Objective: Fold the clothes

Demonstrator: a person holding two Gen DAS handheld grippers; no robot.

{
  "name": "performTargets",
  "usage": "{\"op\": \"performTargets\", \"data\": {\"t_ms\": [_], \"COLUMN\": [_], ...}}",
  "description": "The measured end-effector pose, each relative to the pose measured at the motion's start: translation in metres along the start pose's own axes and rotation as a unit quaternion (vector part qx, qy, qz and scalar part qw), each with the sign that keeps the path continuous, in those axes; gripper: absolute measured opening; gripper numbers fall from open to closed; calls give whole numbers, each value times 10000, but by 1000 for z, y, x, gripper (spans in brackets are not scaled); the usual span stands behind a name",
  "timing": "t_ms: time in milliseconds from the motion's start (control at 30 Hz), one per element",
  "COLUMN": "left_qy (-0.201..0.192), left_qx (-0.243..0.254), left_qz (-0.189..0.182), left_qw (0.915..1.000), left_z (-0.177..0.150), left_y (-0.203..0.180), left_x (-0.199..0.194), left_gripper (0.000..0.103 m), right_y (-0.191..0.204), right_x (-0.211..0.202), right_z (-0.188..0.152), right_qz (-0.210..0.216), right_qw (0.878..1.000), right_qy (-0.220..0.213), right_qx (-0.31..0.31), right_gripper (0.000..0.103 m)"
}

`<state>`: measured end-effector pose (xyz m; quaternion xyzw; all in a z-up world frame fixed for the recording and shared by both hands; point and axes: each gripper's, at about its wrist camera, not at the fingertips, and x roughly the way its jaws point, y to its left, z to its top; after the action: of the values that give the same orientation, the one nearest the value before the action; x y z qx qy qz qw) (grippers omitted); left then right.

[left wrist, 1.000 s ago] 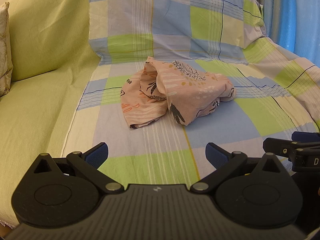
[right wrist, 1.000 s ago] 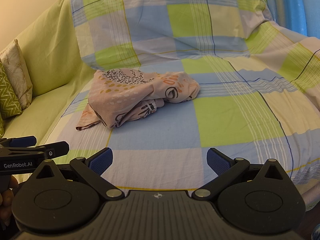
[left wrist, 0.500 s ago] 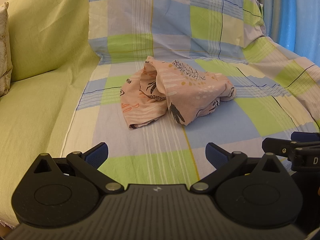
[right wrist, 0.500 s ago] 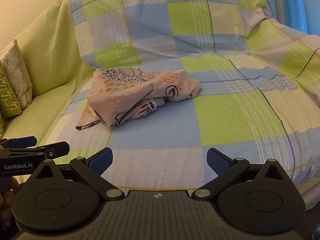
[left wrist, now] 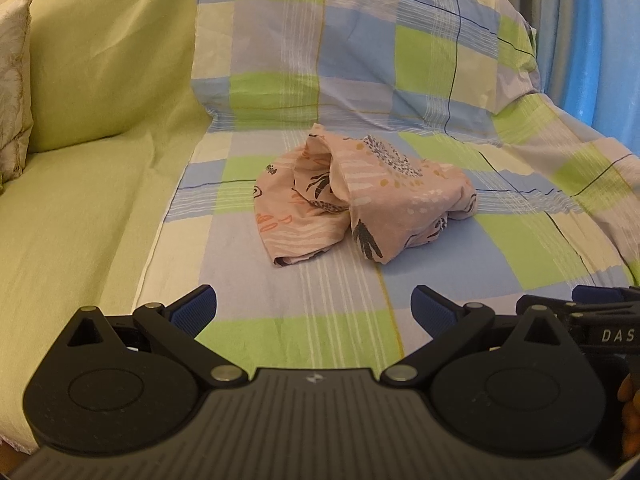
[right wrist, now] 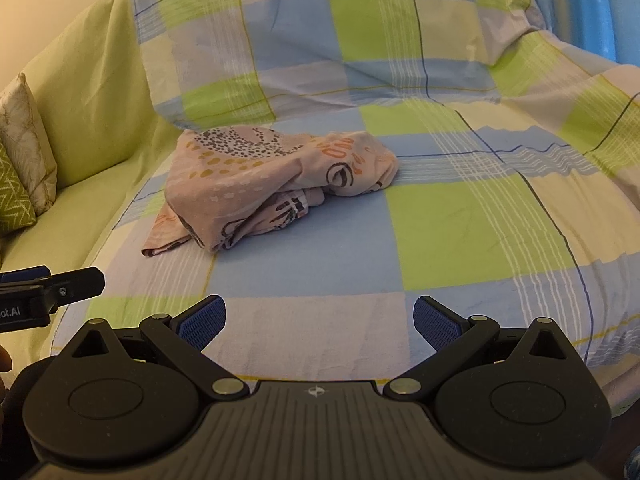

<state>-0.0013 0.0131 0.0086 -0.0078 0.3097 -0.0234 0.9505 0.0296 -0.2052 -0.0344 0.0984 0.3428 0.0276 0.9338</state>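
The pink printed garment (left wrist: 362, 204) was seen bunched in a loose heap, not folded, on the checked sheet (left wrist: 320, 332) over the sofa. The left gripper (left wrist: 314, 306) and right gripper (right wrist: 320, 318) were held short of it, jaws apart, empty, likely readied for grasping.

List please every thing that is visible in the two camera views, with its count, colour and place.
garment: one, pink with dark and orange prints, crumpled on the sofa seat.
checked sheet: one, blue, green and cream, covering the seat and backrest.
green cover: one, plain light green, on the sofa's left part.
cushions: two, one cream, one green zigzag, at the far left.
curtain: blue and grey, behind the sofa at right.
left gripper: black with blue pads, open, short of the garment.
right gripper: the same, open.
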Motion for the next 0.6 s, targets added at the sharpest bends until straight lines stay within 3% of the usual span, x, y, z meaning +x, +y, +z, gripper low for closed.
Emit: {"op": "performTargets", "data": {"t_ms": [300,600], "left_qy": [-249,-329], "left_qx": [749,1028], "left_qz": [-91,-98], "left_qw": [9968,9941], "left_z": [5,7], "left_y": [-16,-17], "left_x": [-2,5], "left_gripper": [102,102], "right_y": [-7,-6], "right_x": [3,10], "right_z": [2,0], "right_qz": [17,-149], "right_qw": [9999,9998], "right_qy": [73,150], "right_qx": [90,-17], "right_gripper": [103,103]}}
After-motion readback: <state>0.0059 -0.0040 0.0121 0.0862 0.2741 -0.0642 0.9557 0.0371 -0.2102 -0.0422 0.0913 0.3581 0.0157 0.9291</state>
